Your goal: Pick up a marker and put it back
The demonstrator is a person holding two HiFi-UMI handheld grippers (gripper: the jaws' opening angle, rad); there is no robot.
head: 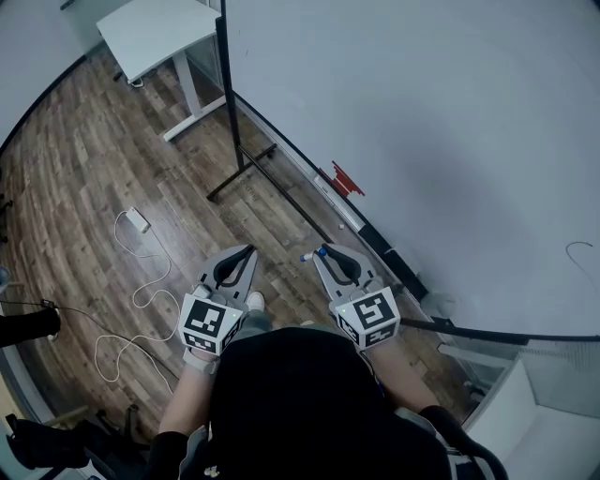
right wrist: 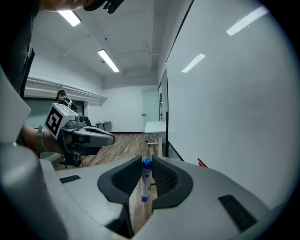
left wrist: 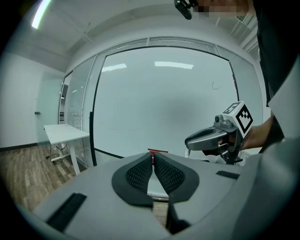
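The right gripper (head: 321, 253) pinches the marker (right wrist: 146, 180) crosswise between its partly closed jaws, the blue cap poking out toward 9 o'clock seen from overhead; the left gripper (head: 247, 253), at its 9 o'clock, has its jaws pressed together on nothing; the whiteboard (head: 422, 141) stands at 2 o'clock.

Grey left gripper (head: 250, 248), grey right gripper (head: 322, 250) (black-padded jaws)

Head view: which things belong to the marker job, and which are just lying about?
Job: blue-capped marker, clamped in the right hand-held gripper; whiteboard.
Lying about: white desk; white charger cable; left hand-held gripper, shut and empty.
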